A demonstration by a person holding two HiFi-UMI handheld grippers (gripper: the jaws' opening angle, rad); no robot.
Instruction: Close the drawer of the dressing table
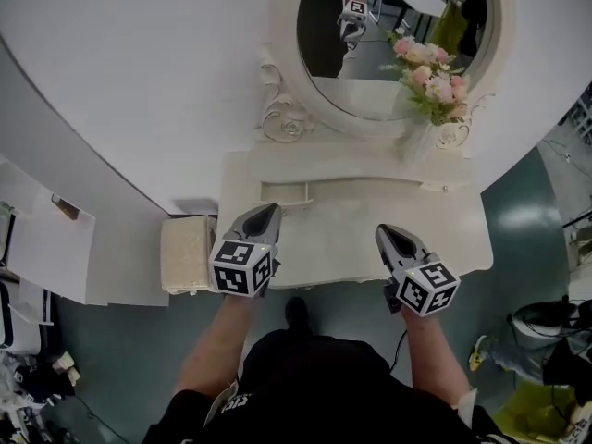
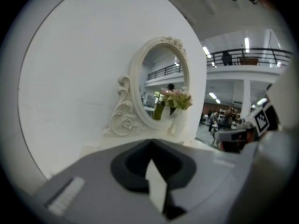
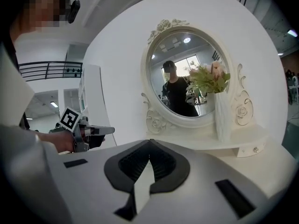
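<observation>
Seen from above, a padded cream stool (image 1: 188, 253) sits at the left edge of a white dressing table (image 1: 351, 248). Right of the stool, the left gripper (image 1: 268, 209) is held over the table's front left part, its tongs pressed together on nothing. Just above its tip in the frame is the drawer (image 1: 285, 193), a small one pulled out of the raised shelf under the oval mirror (image 1: 370, 44). Right of the mirror's centre stands a vase of pink flowers (image 1: 433, 77). Lower right, the right gripper (image 1: 384, 231) is held over the tabletop, well away from the drawer, its tongs also together and empty. The task looks to be at the approach: the drawer is open, and the next move probably calls for setting the left tip against the drawer's front and pushing it straight in toward the mirror. Whether the tip touches the drawer already cannot be told. The left gripper view shows its own body and the mirror but not the drawer; the drawer's front face and any knob cannot be made out, and the mirror's top is cut off by the frame.
</observation>
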